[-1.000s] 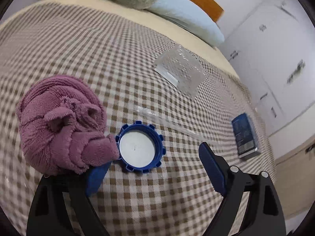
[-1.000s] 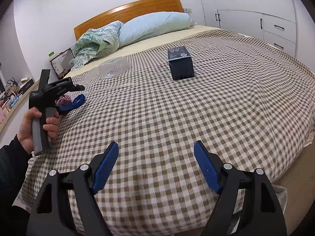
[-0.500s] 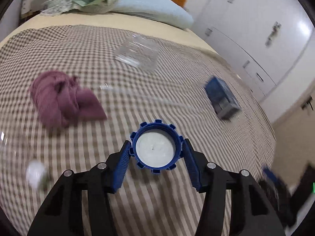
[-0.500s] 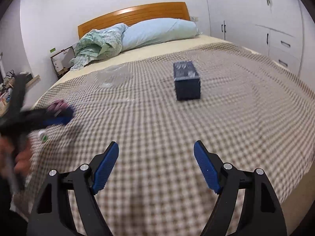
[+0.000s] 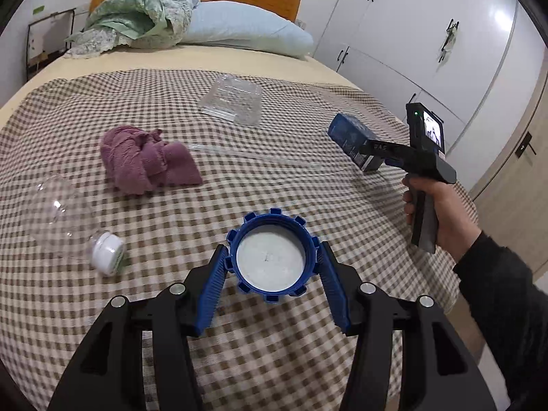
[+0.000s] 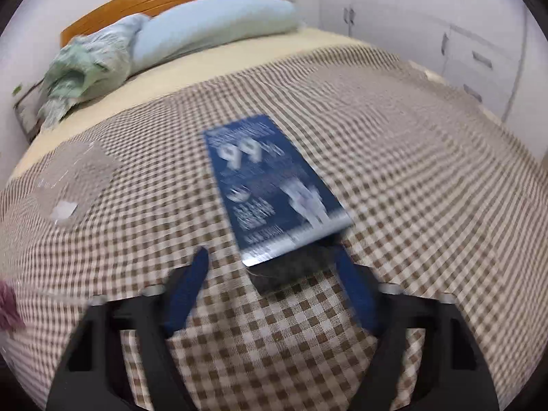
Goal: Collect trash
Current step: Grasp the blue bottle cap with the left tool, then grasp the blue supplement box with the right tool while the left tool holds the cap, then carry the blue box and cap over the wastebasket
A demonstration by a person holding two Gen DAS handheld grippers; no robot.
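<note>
Step in hand: two pickups run at once on the checked bedspread (image 5: 102,308); the left one looks complete, the right one is not yet secured.
Left gripper (image 5: 271,267): jaws at a middling width, both blue pads pressed on the rim of the blue cap (image 5: 270,255), white inside facing the camera. The cap appears clear of the cloth, near the foot edge of the bed.
Right gripper (image 6: 272,274): jaws have just been closing around the near end of the dark blue box (image 6: 270,185). The right wrist view is motion-blurred; the near corner lies between the pads, and the right pad seems to meet it while a gap shows at the left pad. Firm contact cannot be told.
Box location: toward the wardrobe-side edge of the bedspread, lying flat, skewed to the gripper's line.
Right-hand procedure: square the jaws to the box's narrow sides, push further over the end so that more than a corner is taken, close fully, then lift.
Risk: a corner grip may let the box swivel or slip out.
Remaining trash, by judgement: clear bottle (image 5: 68,219) at the left edge, flattened clear container (image 5: 234,101) toward the pillow end.
Maroon cloth (image 5: 147,161): mid-bedspread; whether it counts as trash cannot be told.
</note>
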